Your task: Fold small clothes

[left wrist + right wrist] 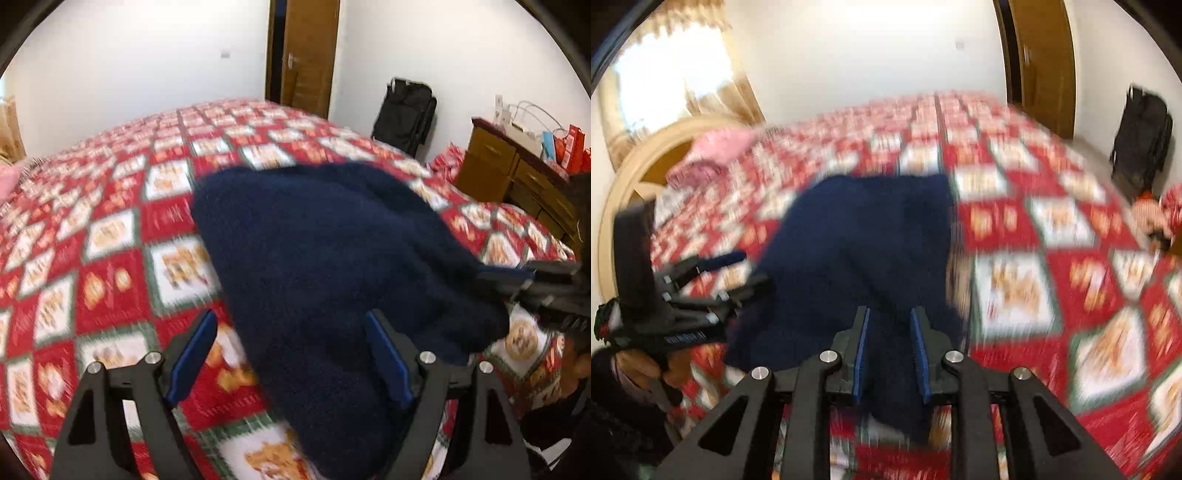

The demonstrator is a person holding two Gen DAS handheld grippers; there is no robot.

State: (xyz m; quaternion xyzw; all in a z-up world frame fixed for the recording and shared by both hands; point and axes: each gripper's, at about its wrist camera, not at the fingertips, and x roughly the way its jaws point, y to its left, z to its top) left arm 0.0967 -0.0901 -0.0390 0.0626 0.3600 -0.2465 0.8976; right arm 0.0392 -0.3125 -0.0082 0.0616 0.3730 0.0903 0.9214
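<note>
A dark navy knitted garment [325,258] lies bunched on the red patterned bedspread [92,258]. My left gripper [291,328] is wide open, its right finger over the garment's near part, its left finger over the bedspread. My right gripper [889,326] has its jaws partly closed with navy cloth [857,251] between the blue pads; whether they pinch it is unclear. The right gripper also shows at the right edge of the left wrist view [517,275], at the garment's edge. The left gripper shows in the right wrist view [738,266]. Both views are motion-blurred.
A pink item [713,155] lies near the curved headboard [620,192]. A black suitcase [404,114] stands by the wall, a wooden dresser [517,177] with bags beside the bed, and a wooden door [306,51] behind.
</note>
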